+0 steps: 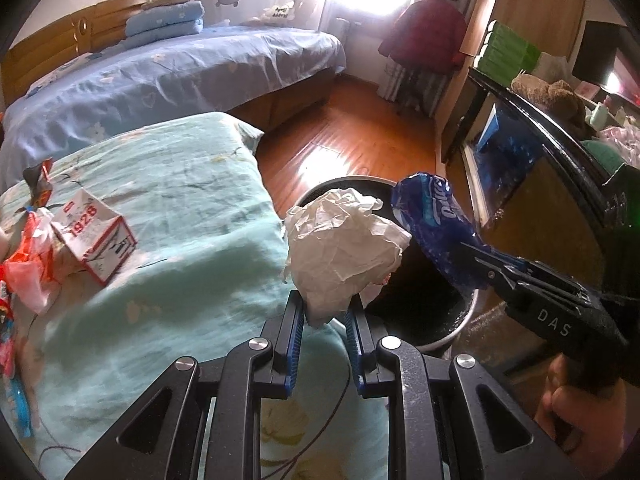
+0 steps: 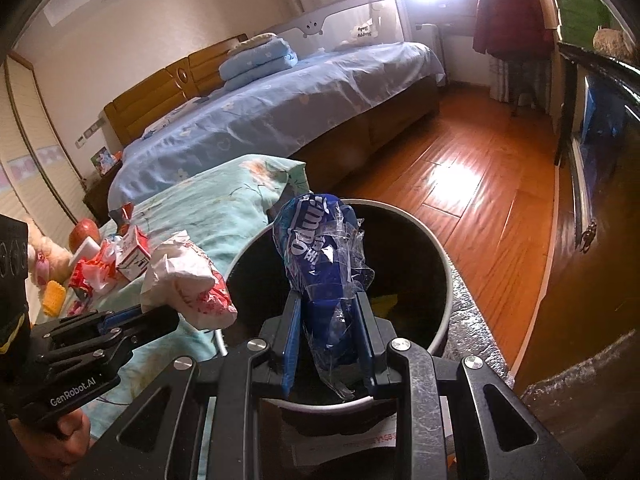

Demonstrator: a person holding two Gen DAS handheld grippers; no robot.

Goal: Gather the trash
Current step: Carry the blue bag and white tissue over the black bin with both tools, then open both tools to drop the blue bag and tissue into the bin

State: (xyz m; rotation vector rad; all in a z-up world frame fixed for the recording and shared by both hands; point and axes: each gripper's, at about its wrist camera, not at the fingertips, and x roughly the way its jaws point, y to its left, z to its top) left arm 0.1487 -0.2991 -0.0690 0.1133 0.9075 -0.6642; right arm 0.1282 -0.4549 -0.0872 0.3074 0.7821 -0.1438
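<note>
Two pieces of trash are in hand at once. The left tongs (image 1: 325, 316) pinch a crumpled white paper wrapper (image 1: 344, 244) by its lower end, and the right tongs (image 2: 329, 332) are clamped on a blue plastic wrapper (image 2: 320, 248). The dark bin (image 2: 436, 248) sits just below and ahead of the right tongs, so the blue wrapper already hangs over its mouth. The paper looks to be near the rim, on the bed (image 1: 180, 184) side. To drop cleanly, I would carry the left tongs further over the opening before spreading either pair. More litter, including a small carton (image 1: 96, 236), waits on the bed, left of the left tongs.
</note>
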